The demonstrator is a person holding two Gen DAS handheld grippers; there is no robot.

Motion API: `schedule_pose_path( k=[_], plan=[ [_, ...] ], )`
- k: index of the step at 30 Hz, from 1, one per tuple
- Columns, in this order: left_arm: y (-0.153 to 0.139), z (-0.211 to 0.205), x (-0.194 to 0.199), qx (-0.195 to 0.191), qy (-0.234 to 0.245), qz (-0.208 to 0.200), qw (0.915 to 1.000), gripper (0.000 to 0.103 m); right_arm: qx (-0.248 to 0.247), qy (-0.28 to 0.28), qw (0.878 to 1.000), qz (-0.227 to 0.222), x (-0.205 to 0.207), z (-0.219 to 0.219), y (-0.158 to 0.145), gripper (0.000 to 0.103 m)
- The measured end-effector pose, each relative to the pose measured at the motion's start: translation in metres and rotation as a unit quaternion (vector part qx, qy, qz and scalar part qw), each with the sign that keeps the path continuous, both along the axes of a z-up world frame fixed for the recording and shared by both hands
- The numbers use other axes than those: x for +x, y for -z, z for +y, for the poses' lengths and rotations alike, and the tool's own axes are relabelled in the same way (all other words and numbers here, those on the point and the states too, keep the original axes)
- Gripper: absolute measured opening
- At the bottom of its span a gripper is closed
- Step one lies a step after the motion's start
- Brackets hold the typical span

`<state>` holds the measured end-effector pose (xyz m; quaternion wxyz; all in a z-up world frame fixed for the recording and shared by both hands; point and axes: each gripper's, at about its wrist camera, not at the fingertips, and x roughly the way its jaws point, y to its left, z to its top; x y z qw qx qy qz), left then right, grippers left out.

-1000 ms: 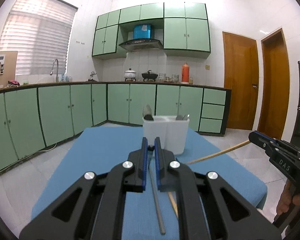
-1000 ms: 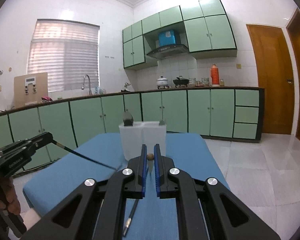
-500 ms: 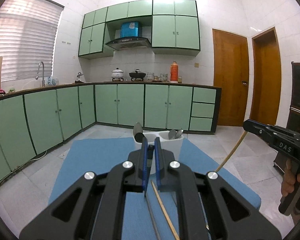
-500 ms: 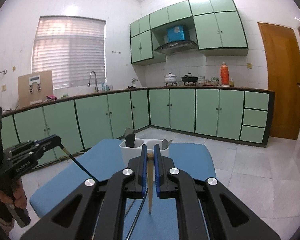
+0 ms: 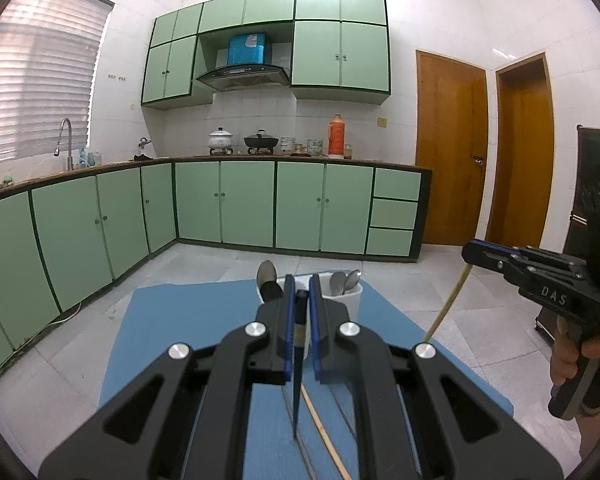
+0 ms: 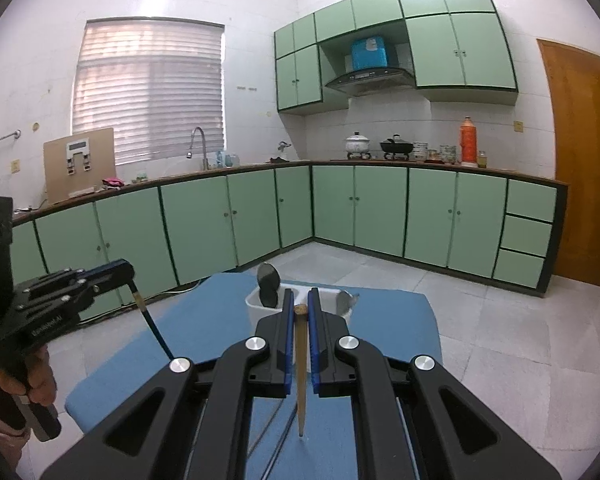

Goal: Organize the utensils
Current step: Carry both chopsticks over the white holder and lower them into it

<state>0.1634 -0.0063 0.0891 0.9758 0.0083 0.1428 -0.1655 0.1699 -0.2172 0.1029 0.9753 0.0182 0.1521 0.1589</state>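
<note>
- Left wrist view looks forward along its fingers, slightly downward, over the blue table (image 5: 188, 320) toward the kitchen cabinets (image 5: 300, 204).
- Right wrist view faces likewise; both share the white holder (image 6: 256, 306).

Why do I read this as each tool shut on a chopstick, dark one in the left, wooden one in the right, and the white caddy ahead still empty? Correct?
Not quite: the white caddy is not empty. The left wrist view shows spoons standing in it. The rest holds: left tool is shut on the dark chopstick, right tool on the wooden chopstick.
</note>
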Motion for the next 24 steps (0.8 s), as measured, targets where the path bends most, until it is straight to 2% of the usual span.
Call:
schedule_pose_path(
  k=[6, 14, 24],
  plan=[
    [-0.006, 0.003, 0.011, -0.002, 0.008, 0.005, 1.0000, 0.006, -0.011, -0.013, 1.000, 0.011, 0.019, 0.003, -0.014, 0.007],
    [-0.023, -0.001, 0.017, -0.007, 0.016, -0.010, 0.9998, 0.006, -0.013, -0.022, 1.000, 0.010, 0.031, 0.004, -0.029, 0.007],
    [-0.081, -0.014, 0.039, -0.026, 0.026, -0.063, 0.9973, 0.006, 0.009, -0.040, 0.999, -0.016, 0.062, -0.001, -0.095, 0.007]
  ],
)
